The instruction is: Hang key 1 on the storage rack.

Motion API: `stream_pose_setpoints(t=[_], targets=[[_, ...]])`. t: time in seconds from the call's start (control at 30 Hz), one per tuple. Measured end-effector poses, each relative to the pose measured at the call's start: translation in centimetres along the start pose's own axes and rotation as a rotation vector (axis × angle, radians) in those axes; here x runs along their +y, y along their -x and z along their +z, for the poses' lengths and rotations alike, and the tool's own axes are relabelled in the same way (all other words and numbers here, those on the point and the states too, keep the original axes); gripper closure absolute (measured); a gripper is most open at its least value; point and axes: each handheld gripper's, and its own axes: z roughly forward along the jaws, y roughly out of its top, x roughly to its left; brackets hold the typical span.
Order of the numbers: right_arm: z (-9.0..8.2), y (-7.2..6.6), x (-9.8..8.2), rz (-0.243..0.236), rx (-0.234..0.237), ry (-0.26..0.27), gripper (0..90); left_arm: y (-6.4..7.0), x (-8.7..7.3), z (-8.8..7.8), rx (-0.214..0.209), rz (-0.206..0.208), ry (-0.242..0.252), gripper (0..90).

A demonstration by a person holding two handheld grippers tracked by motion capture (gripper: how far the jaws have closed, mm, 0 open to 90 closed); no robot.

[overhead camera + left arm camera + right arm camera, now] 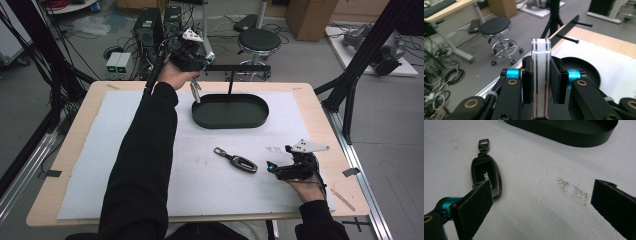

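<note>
My left gripper point(199, 71) is raised over the table's far edge, left of the black oval tray point(230, 111). It is shut on a flat white fob with chrome edge stripes point(540, 75), which stands on edge between the jaws; its lower end hangs down point(195, 92). A dark key fob with a metal loop point(237, 161) lies flat on the white mat. My right gripper point(270, 168) rests low just right of that dark key fob point(486, 177). This gripper point(541, 192) is open, and one of its pads point(474, 205) lies close beside the fob.
A black bar with pegs point(235, 68) stands on a post rising from the tray point(586, 72). The white mat point(150, 200) covers most of the wooden table point(75, 150). Behind the table are a stool point(259, 41) and cables on the floor. A black frame leg point(350, 95) stands at the right.
</note>
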Motion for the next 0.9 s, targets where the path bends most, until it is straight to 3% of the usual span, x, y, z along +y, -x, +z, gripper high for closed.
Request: stream_pose_setpoints(t=[0.33, 0.73, 0.9], targets=[[0.1, 0.0, 0.0, -0.002, -0.002, -0.005, 3.2, 0.1, 1.1, 1.5, 0.012, -0.013, 0.026, 74.3], [0.1, 0.0, 0.0, -0.002, -0.004, -0.005, 3.2, 0.5, 1.3, 3.1, 0.023, -0.043, 0.048, 74.3], [0.2, 0.0, 0.0, -0.005, -0.003, -0.009, 3.2, 0.0, 1.5, 3.4, 0.029, -0.126, 0.116, 74.3]])
